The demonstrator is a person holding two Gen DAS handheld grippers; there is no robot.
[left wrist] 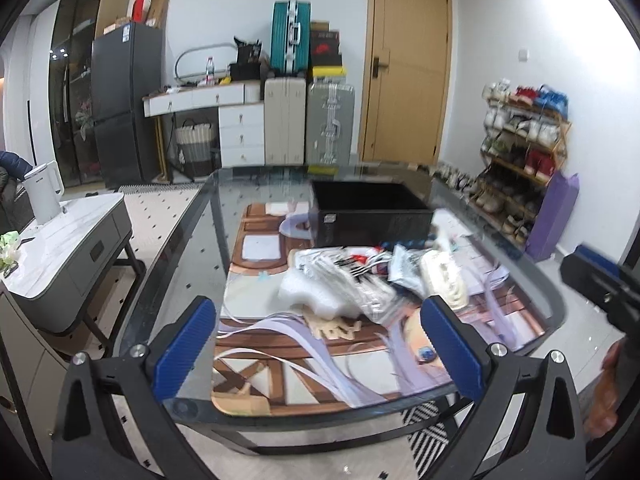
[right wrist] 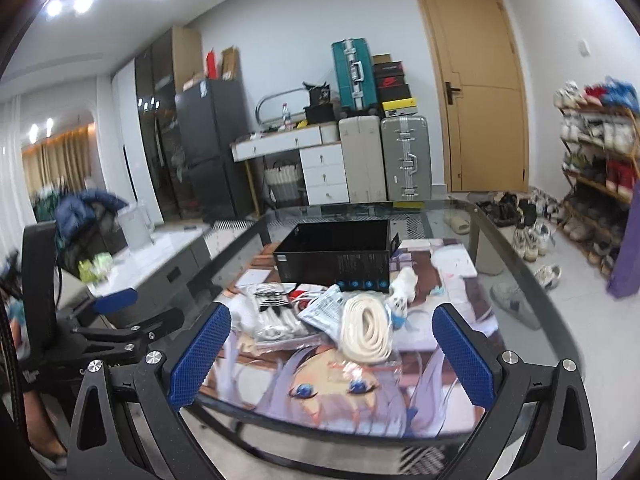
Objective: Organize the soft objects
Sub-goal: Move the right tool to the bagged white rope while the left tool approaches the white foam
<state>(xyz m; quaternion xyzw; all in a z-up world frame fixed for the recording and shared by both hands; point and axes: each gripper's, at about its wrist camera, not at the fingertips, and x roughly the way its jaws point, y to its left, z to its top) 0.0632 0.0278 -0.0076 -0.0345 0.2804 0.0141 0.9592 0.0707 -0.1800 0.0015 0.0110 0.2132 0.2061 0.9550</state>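
- Left hand-held gripper (left wrist: 320, 344) hangs over the near edge of the glass table (left wrist: 180, 248), jaws spread wide, holding nothing.
- Right hand-held gripper (right wrist: 332, 356) likewise gapes empty.
- Coiled white cord (right wrist: 366, 330), bagged socks (right wrist: 272, 312) and foam piece (left wrist: 308, 292) lie heaped just before the black box (right wrist: 340, 256).

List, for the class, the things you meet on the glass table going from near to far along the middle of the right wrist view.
Right gripper, open, nearest → coiled white cable in clear wrap → grey foil pouch → black box, open-topped, at the far end of the glass table.
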